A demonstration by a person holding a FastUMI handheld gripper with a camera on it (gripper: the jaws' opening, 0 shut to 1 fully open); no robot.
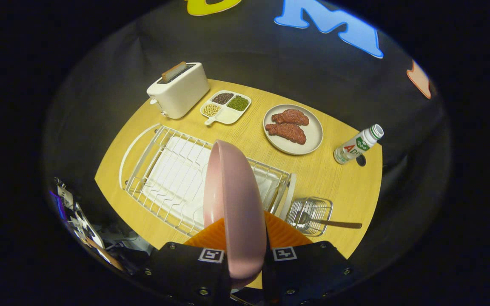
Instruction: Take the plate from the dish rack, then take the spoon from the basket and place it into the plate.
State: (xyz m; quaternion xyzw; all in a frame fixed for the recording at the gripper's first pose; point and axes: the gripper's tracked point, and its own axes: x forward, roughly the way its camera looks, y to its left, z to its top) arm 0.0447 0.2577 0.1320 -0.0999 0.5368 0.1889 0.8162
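Note:
A pink plate (236,204) stands on edge between my fingers, held above the white wire dish rack (164,170). My gripper (245,250) is shut on the plate's lower rim, one finger on each face. Just right of the rack sits a small wire basket (311,214) with a spoon (334,223) lying in it, its dark handle sticking out to the right over the table. The plate hides part of the rack behind it.
On the wooden table (343,182) beyond the rack: a white toaster (179,91), a divided tray of beans (226,106), a plate with two pieces of meat (292,128), and a tilted bottle (357,144) near the right edge.

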